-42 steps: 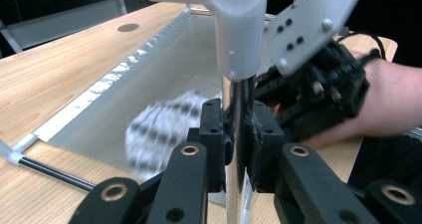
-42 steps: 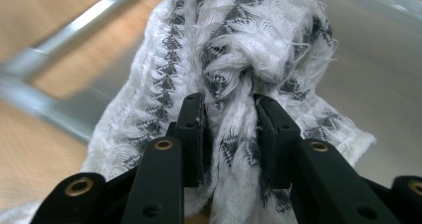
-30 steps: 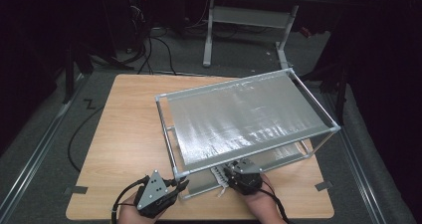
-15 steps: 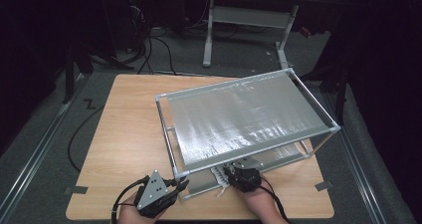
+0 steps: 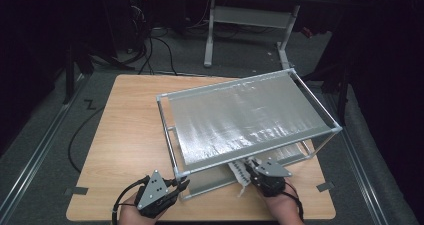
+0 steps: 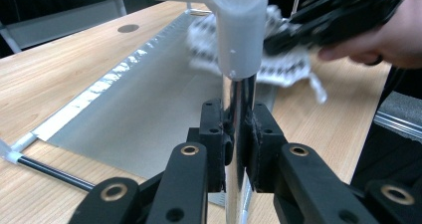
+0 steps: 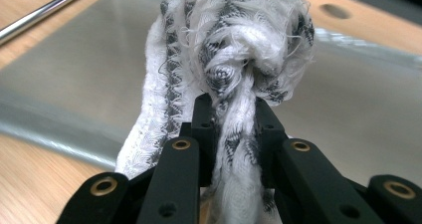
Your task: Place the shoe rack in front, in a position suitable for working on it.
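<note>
One rack (image 5: 247, 120), one cloth (image 7: 234, 50) — two grippers.

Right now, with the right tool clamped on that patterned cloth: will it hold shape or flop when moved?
Likely floppy: the cloth bunches and folds above the right tool, and a loose end trails down. Probably light, being thin, fraying fabric. Its fuzzy weave should resist slipping, though loose threads might snag on the rack.

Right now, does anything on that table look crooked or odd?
Yes: the metal rack sits skewed to the table edges. The left claw clamps its corner post; the right claw holds a bunched patterned cloth.
</note>
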Demonstrator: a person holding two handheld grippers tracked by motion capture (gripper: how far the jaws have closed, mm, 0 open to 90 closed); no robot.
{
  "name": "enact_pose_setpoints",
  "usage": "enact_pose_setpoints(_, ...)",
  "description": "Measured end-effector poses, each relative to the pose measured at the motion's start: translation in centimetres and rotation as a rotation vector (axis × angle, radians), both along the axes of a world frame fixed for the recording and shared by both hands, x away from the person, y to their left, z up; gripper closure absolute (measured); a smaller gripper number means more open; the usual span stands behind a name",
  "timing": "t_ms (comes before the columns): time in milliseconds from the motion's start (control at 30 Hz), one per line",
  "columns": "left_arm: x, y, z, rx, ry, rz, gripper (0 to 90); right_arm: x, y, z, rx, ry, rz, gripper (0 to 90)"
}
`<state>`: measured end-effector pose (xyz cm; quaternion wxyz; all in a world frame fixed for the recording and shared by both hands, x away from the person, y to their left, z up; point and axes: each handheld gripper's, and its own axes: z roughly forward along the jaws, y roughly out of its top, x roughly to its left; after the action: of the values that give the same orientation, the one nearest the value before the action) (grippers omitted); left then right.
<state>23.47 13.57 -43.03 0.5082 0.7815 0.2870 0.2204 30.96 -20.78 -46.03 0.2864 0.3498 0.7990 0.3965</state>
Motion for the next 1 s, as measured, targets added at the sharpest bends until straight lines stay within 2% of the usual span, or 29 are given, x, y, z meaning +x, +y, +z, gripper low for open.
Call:
enact_pose_setpoints(133, 0.5, 0.1, 0.1, 0.001, 0.008, 0.007, 79.8, -1.2, -2.5, 0.8, 0.014, -0.034, -0.028, 76.9)
enact_pose_setpoints(233, 0.8, 0.2, 0.1, 0.001, 0.006, 0.010, 79.8, -1.8, -3.0, 1.8, 0.049, -0.069, -0.042, 76.9)
enact_pose_setpoints(400, 1.4, 0.1, 0.0, -0.005, 0.008, 0.009, 79.9, -3.4, -2.9, 3.1, 0.065, -0.142, -0.024, 77.0)
enact_pose_setpoints(533, 1.8, 0.0, 0.0, -0.010, 0.011, 0.000, 80.0, -4.5, -3.2, 4.5, 0.131, -0.170, -0.033, 77.3)
enact_pose_setpoints(767, 2.1, -0.4, 0.0, -0.010, 0.009, -0.003, 80.0, -6.6, -4.0, 7.9, 0.210, -0.305, -0.052, 77.5)
enact_pose_setpoints(900, 1.8, -0.6, 0.0, -0.006, 0.007, 0.007, 79.9, -7.1, -3.8, 9.8, 0.261, -0.363, -0.039, 77.4)
enact_pose_setpoints(1000, 1.3, -0.7, 0.0, -0.003, 0.003, 0.007, 79.8, -6.9, -3.0, 10.9, 0.292, -0.390, -0.021, 77.3)
